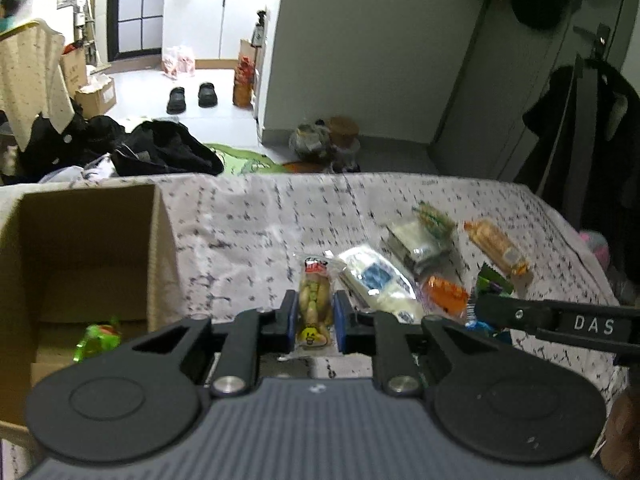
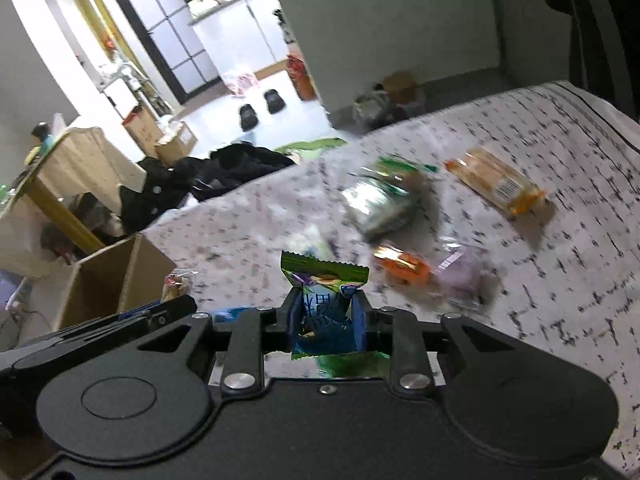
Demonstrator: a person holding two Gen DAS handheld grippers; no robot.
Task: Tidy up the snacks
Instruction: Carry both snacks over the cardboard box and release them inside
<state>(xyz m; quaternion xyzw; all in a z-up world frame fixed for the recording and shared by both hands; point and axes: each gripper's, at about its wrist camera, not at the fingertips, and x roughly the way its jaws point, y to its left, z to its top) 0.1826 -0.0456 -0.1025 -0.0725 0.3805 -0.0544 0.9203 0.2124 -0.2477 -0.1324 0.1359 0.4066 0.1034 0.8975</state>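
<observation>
Left gripper point(image 1: 314, 318) angled down over the bedspread point(image 1: 248, 220), clenched on a yellow snack packet point(image 1: 316, 304), right gripper point(image 2: 326, 318) likewise tilted, gripping a green-blue snack packet point(image 2: 324, 300), cardboard box point(image 1: 80, 248) at the left edge

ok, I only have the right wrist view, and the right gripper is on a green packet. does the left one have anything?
Observer: Yes. The left gripper is shut on a clear packet of yellow-green pieces with a smiley face printed on it.
Operator: Anything boxed yet? I can't see inside from here.
Observer: One bright green packet lies on the floor of the cardboard box.
Operator: What lies beside that clear packet?
Observer: A white and blue packet, just right of it in the left wrist view.
</observation>
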